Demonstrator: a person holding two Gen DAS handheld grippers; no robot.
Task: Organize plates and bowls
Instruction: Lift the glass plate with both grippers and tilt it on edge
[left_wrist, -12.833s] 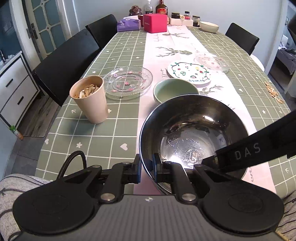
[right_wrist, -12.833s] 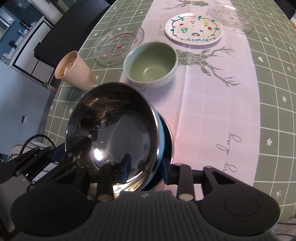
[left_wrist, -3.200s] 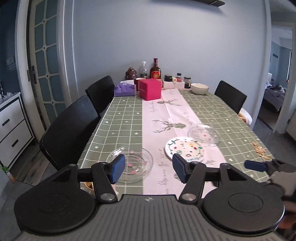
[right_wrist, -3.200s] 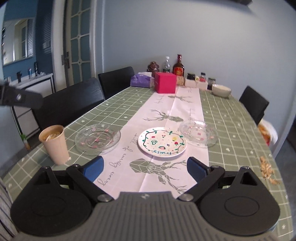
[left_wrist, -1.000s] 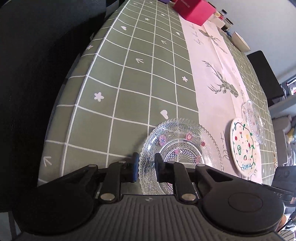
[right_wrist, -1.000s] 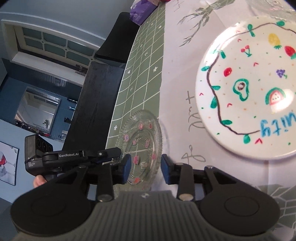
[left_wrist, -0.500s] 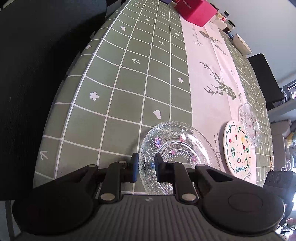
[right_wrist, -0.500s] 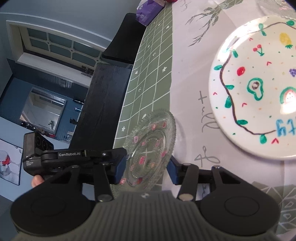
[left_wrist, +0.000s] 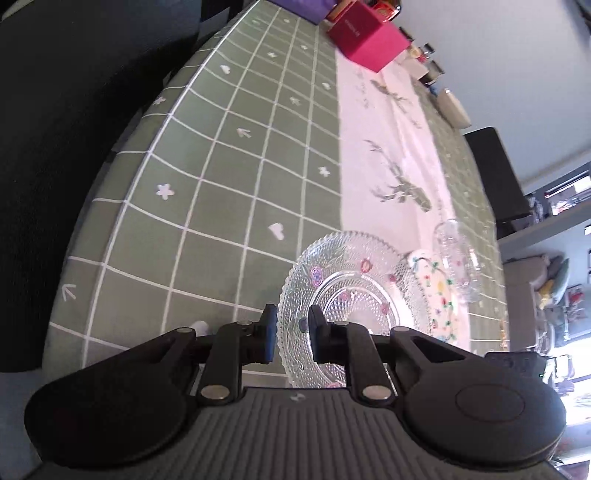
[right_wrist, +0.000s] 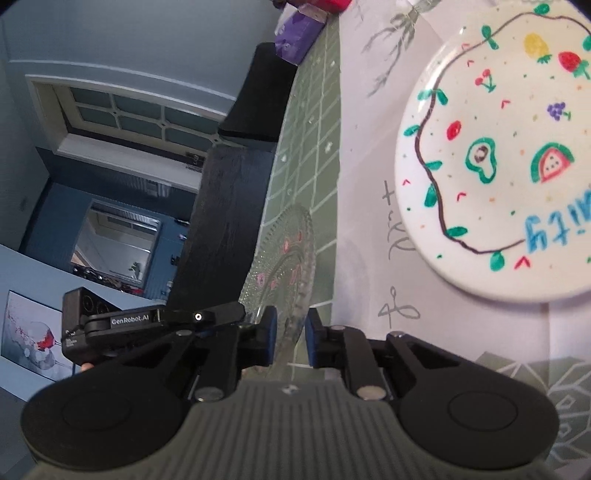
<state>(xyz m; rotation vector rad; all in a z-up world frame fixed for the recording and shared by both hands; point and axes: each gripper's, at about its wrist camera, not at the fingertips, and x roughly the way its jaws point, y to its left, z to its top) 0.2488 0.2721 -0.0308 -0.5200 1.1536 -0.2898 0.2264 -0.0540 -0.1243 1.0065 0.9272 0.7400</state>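
Observation:
A clear patterned glass plate (left_wrist: 354, 295) with pink flower spots is tilted up off the green checked tablecloth. My left gripper (left_wrist: 291, 321) is shut on its near rim. In the right wrist view the same glass plate (right_wrist: 288, 258) stands almost edge-on, and my right gripper (right_wrist: 291, 332) is closing on its opposite rim, pads against the glass. The left gripper's finger (right_wrist: 218, 314) meets the plate from the left there. A white plate painted with fruit (right_wrist: 498, 166) lies flat on the runner to the right. A smaller glass plate (left_wrist: 456, 254) lies beyond the painted plate (left_wrist: 439, 291).
A pink box (left_wrist: 369, 44), jars and a white bowl (left_wrist: 452, 107) stand at the table's far end, with a purple tissue box (right_wrist: 299, 37) nearby. Black chairs (left_wrist: 55, 147) line the table's left edge, and another chair (left_wrist: 495, 173) stands on the far side.
The right gripper's jaws have narrowed onto the glass plate's rim. The plate has tipped up steeply and now overlaps the painted plate in the left wrist view.

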